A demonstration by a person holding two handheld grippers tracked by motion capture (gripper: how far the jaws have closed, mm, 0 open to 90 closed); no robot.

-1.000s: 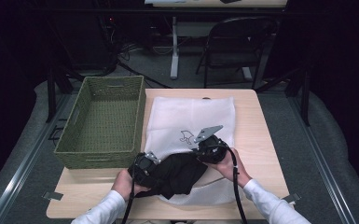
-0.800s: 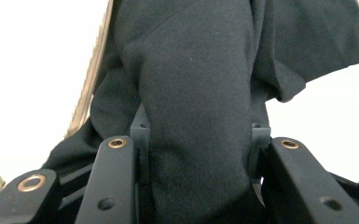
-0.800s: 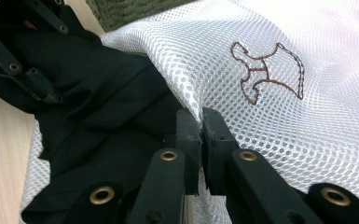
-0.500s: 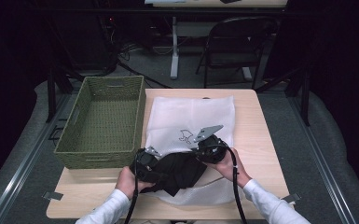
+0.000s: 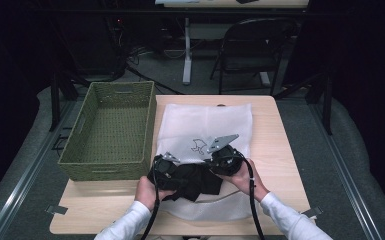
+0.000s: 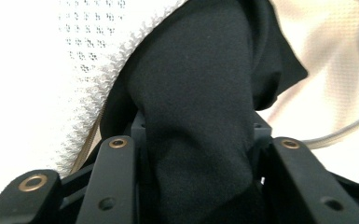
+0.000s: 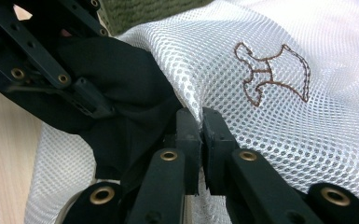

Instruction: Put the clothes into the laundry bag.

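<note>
Since the earlier high view, the left gripper (image 5: 166, 169) is shifting slightly toward the right along the near edge of the white mesh bag (image 5: 205, 125), carrying the black garment (image 5: 192, 181) with it, while the right gripper (image 5: 224, 159) is keeping its place.

The mesh bag is lying flat on the worktop (image 5: 280, 150), just to the right of the green woven basket (image 5: 110, 130), with its opening toward the near edge. The black garment is bunched at that opening, partly under the mesh.

In judgement, the main risk is that the thin pinch on the mesh is slipping out of the right fingers (image 7: 189, 128) as the garment is being pushed in, letting the opening fall shut. The bulky cloth could also be snagging on the zipper edge (image 6: 116, 70) and dragging the whole bag across the worktop toward the far side.

The right fingers are pressing together on a fold of the mesh bag beside the embroidered mark (image 7: 272, 74). In the left gripper view, the left gripper's fingers are standing partly apart, clamping a thick wad of the black garment between them.
</note>
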